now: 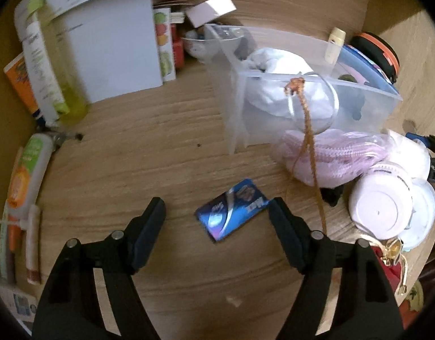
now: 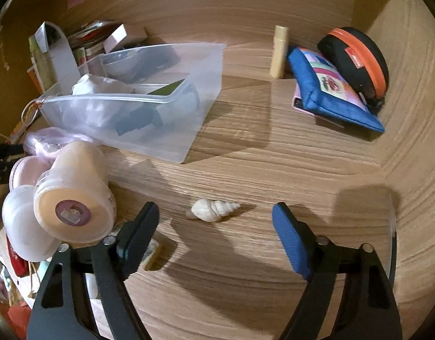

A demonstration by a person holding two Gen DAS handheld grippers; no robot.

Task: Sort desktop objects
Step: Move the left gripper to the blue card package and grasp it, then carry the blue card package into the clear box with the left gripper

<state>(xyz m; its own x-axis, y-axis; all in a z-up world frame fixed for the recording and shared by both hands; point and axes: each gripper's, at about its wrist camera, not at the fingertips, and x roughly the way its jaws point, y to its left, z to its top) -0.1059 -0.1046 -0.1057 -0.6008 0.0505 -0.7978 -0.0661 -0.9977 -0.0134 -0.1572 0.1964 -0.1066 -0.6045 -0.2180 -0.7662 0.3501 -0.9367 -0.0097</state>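
Between your left gripper (image 1: 216, 208) fingers, low over the wooden table (image 1: 149, 153), lies a blue packet (image 1: 231, 211), flat on the wood and turned at a slant; your jaws are spread wide, and the right finger sits just at the packet's upper corner, though you cannot tell from this view whether it touches. Beyond the packet stands a clear plastic bin (image 1: 279, 85) holding white cloth (image 1: 274, 62), with a brown cord (image 1: 309, 141) hanging from its front rim down onto the table. Just right of the bin's base you have a pink mesh bag (image 1: 330, 155) and, nearer you, 2 pale lidded tubs (image 1: 381, 212) lying on their sides. Along the left edge lie several tubes and bottles (image 1: 44, 70), next to an upright white booklet (image 1: 115, 45). Your right gripper (image 2: 216, 215) also has its jaws spread wide, pinching nothing, and a white spiral shell (image 2: 213, 210) rests on the table between the 2 fingertips, apart from both, its pointed end toward the right finger. From that side, the same bin (image 2: 149, 107) sits behind and to the left of the shell, the tubs (image 2: 70, 198) crowd the left finger, and at the far right a blue pouch (image 2: 330, 93) leans against a black and orange case (image 2: 356, 59), with a cream stick (image 2: 279, 52) standing just left of them.
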